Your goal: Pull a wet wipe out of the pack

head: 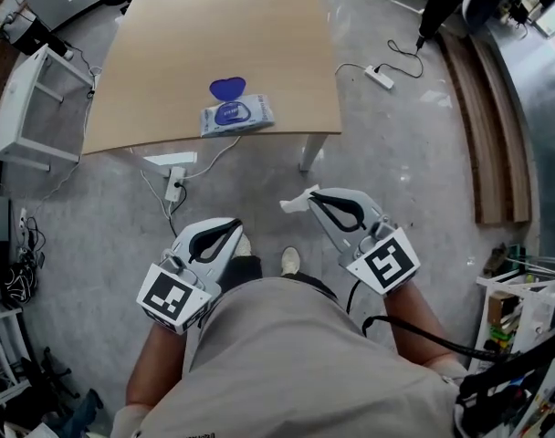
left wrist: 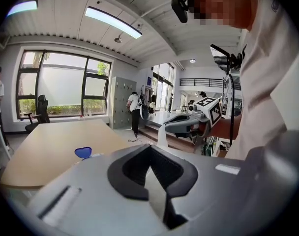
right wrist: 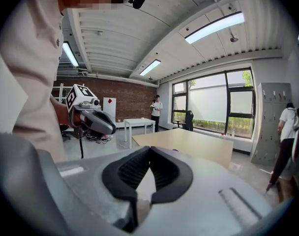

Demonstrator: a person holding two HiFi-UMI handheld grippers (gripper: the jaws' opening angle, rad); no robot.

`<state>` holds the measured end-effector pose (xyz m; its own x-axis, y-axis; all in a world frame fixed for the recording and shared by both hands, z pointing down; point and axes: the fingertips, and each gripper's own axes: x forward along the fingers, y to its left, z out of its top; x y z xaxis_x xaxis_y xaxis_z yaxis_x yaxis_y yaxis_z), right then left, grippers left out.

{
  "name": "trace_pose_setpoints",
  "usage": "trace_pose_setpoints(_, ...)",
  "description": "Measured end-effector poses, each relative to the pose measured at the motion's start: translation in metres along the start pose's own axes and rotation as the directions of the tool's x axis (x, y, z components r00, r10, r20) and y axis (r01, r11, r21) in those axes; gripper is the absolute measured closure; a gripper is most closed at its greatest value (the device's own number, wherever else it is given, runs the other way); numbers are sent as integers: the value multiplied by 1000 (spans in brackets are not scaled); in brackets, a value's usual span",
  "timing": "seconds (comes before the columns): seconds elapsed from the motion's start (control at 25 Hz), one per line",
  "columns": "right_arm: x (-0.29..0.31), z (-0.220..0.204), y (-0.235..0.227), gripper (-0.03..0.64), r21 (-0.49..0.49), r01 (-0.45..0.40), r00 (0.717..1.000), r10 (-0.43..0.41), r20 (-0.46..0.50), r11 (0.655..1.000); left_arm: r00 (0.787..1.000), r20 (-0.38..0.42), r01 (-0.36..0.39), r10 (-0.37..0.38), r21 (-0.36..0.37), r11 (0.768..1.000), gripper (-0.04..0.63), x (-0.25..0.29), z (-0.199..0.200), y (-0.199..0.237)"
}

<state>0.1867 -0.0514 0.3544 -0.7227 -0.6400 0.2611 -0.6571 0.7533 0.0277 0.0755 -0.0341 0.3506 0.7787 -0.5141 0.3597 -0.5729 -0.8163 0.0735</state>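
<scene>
The wet wipe pack lies near the front edge of the wooden table, with its blue lid flipped open. Both grippers are held close to the person's body, well back from the table. My right gripper is shut on a white wet wipe that sticks out past its tip. The left gripper view shows that wipe hanging below the right gripper. My left gripper is shut with nothing in it. The pack's lid shows far off on the table.
A power strip with a cable lies on the floor right of the table, and another under its front edge. A white side table stands at the left. Wooden planks run along the right. People stand in the background.
</scene>
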Motion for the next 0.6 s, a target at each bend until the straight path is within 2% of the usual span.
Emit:
trace_pose_setpoints(0.36,-12,15,35,614,-8,27,1000,-27,13,1000,999,23,32,-32,15,999,589,-26,1,-15)
trace_pose_setpoints(0.6,8,35,96,614,-39,18,1000,-18,0,999,996,65,55,-55,9,998,590,-87,-1,-17)
